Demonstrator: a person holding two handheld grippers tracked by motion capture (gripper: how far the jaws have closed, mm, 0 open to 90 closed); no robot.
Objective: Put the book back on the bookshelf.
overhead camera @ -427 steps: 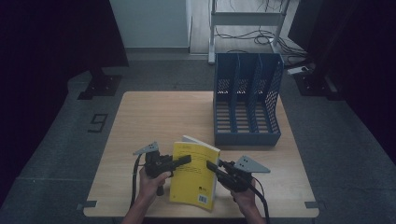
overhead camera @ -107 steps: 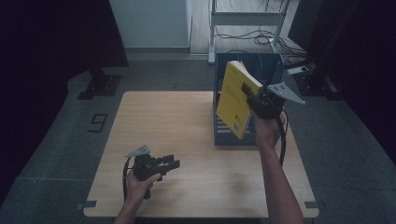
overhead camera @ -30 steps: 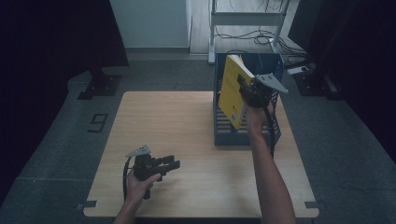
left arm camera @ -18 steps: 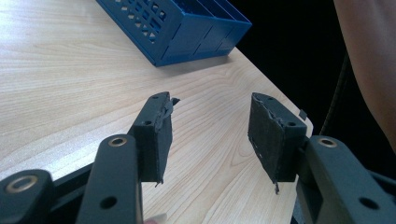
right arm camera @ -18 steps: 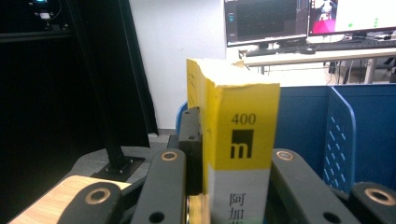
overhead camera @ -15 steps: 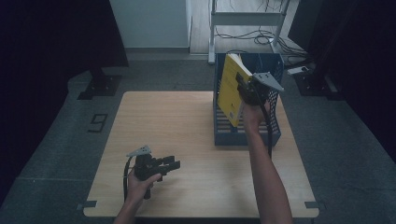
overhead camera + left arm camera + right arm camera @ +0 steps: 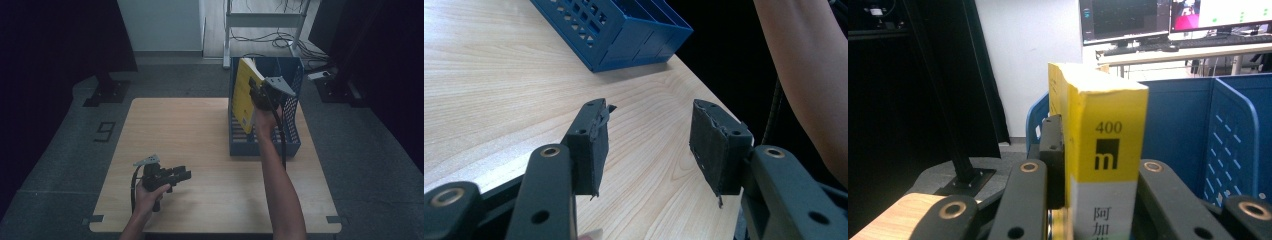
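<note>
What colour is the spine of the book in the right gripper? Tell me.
Yellow above, white below, with black print; the book shows best in the right gripper view.

The right gripper [image 7: 257, 92] is carrying the yellow book [image 7: 245, 95] away from the near edge of the desk [image 7: 190, 125], where both grippers were gripping it flat, and is now holding it upright over the blue rack [image 7: 290, 140]. Within the last second the book is sinking slightly toward the rack's left compartment. The left gripper [image 7: 182, 175], having let go, is resting with fingers parted and nothing between them.
</note>
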